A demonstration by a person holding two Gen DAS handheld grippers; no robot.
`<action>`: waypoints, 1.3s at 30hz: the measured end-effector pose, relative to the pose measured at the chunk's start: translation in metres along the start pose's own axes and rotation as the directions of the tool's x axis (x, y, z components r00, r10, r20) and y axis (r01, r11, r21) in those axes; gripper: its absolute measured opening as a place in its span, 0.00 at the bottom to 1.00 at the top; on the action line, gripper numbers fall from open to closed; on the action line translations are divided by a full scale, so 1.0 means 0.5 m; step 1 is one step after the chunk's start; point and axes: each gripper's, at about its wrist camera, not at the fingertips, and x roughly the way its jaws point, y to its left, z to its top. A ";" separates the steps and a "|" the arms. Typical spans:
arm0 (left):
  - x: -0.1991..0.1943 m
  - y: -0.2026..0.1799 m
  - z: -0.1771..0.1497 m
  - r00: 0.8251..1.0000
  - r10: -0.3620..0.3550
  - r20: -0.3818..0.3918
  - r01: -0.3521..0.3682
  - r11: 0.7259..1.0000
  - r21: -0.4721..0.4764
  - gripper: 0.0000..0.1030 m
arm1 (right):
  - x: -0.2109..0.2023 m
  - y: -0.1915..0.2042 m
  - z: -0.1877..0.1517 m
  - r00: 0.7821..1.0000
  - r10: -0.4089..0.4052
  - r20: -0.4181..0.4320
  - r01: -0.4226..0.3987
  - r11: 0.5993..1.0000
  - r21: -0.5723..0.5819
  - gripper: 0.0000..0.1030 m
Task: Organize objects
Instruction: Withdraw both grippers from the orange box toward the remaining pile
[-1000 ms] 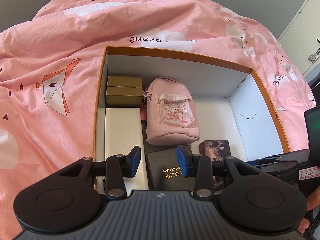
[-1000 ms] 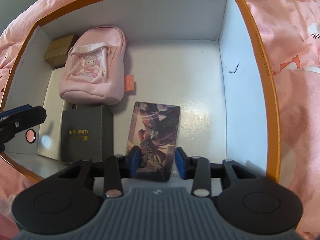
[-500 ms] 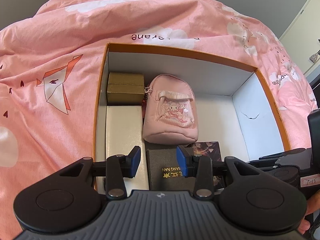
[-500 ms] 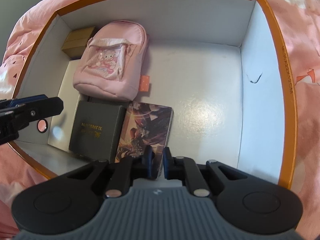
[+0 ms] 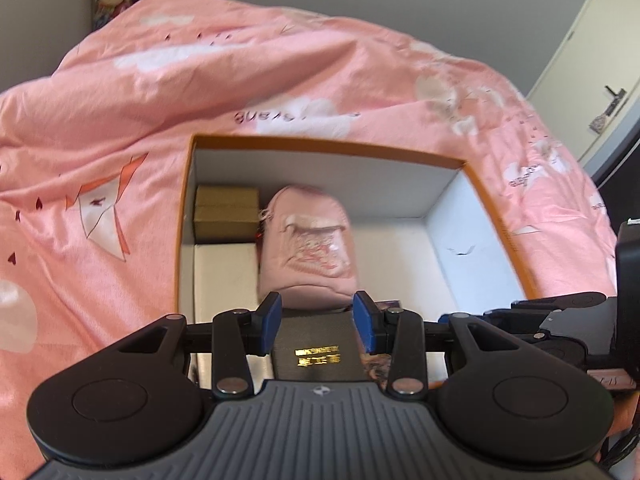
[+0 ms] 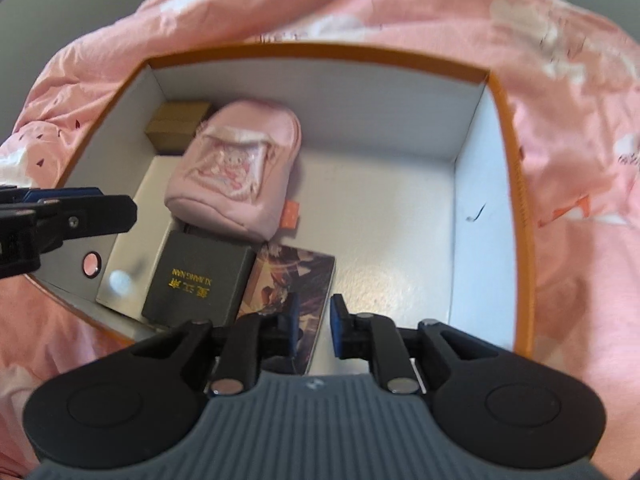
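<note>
- Below the left wrist camera, the left gripper (image 5: 316,322) hangs over the near end of an orange-rimmed box (image 5: 328,145) that sits on a bed with a pink duvet (image 5: 120,120).
- Its jaws stand partly apart with nothing clamped; the dark box with gold lettering (image 5: 318,354) lies beneath the gap between them, and I cannot tell whether they touch it.
- Just beyond the fingertips lies a pink mini backpack (image 5: 308,248); a tan box (image 5: 226,212) sits in the far left corner, with a white box (image 5: 224,272) nearer along that wall.
- The right gripper (image 5: 552,312) reaches in from the right edge.
- From the right wrist camera, the right gripper (image 6: 314,328) is over the illustrated card box (image 6: 292,284), which lies flat against the dark box's (image 6: 200,284) right side.
- Its jaws have just been opening and stand slightly apart; the card box's near edge shows in the gap, unpinched.
- The pink backpack (image 6: 236,172) lies beyond, and the left gripper (image 6: 68,216) enters from the left.
</note>
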 end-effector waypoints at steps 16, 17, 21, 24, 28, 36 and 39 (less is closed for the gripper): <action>-0.100 -0.062 -0.074 0.976 -0.007 0.217 -0.035 0.981 0.191 0.57 | -0.171 0.034 -0.112 0.922 -0.042 0.385 0.014 0.997 0.074 0.61; -0.104 -0.062 -0.080 0.975 -0.006 0.223 -0.039 0.980 0.194 0.57 | -0.176 0.036 -0.117 0.920 -0.046 0.388 0.017 0.997 0.078 0.61; -0.114 -0.061 -0.099 0.979 -0.042 0.200 0.000 0.978 0.210 0.57 | -0.196 0.041 -0.141 0.916 -0.056 0.398 0.023 0.996 0.086 0.65; -0.119 -0.061 -0.117 0.983 -0.082 0.163 0.047 0.977 0.208 0.57 | -0.203 0.047 -0.161 0.917 -0.087 0.389 0.053 0.994 0.096 0.76; -0.115 -0.061 -0.143 0.987 -0.124 0.103 0.099 0.971 0.217 0.57 | -0.211 0.045 -0.190 0.919 -0.088 0.384 0.039 0.990 0.135 0.82; -0.082 -0.049 -0.197 0.996 -0.091 0.022 0.084 0.976 0.202 0.61 | -0.184 0.052 -0.239 0.947 -0.129 0.293 0.080 0.982 0.172 0.83; -0.067 -0.036 -0.212 0.997 -0.081 -0.006 0.080 0.981 0.174 0.66 | -0.167 0.047 -0.251 0.958 -0.150 0.245 0.103 0.975 0.195 0.75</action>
